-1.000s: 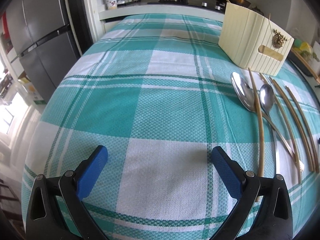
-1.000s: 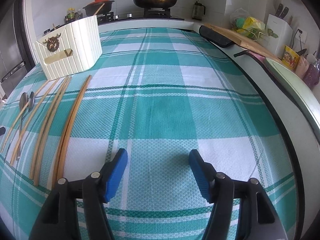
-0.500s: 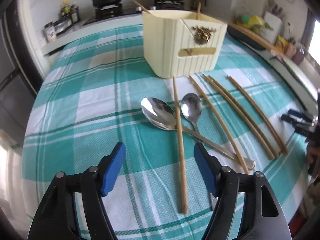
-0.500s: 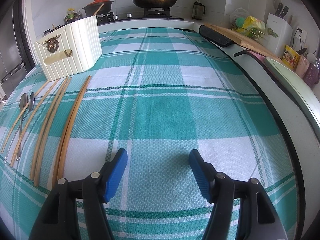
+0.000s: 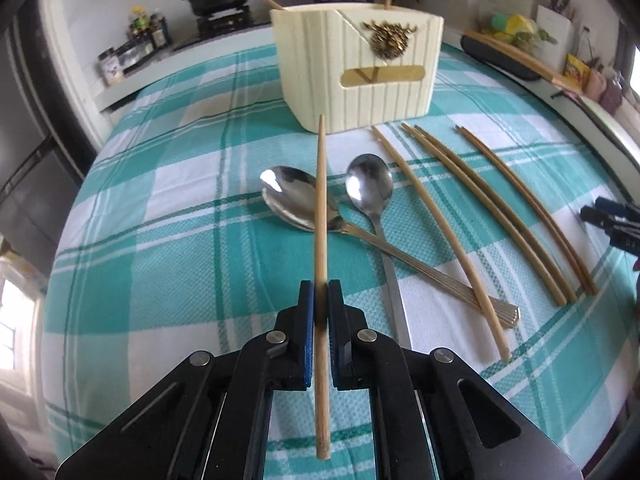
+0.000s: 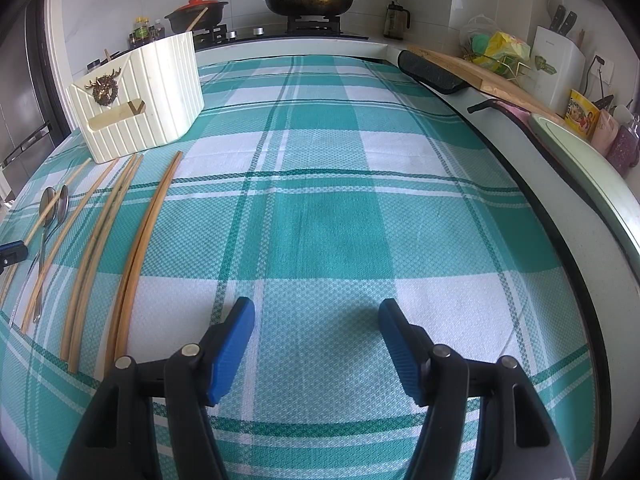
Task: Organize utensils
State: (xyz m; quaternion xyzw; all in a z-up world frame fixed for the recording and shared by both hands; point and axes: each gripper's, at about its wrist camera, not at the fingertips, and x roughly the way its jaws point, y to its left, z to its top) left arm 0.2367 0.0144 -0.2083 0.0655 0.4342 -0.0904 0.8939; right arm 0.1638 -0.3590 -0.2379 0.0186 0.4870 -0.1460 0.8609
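Free room: the checked cloth on the table point(image 6: 320, 208) is lying bare ahead of the right tool point(image 6: 316, 344) and to its right, as far as the table edge, so a tool is passing freely there.

Obstacles, left side: a cream holder point(image 5: 356, 68) is standing upright at the far end. In front of it two spoons point(image 5: 336, 204) and five loose chopsticks point(image 5: 480, 204) are lying side by side, leaving only narrow strips of cloth between them.

The left tool point(image 5: 319, 312) is gripping one chopstick point(image 5: 321, 216) whose tip is pointing at the holder's front wall, near it.

Left of the spoons the cloth is lying bare.
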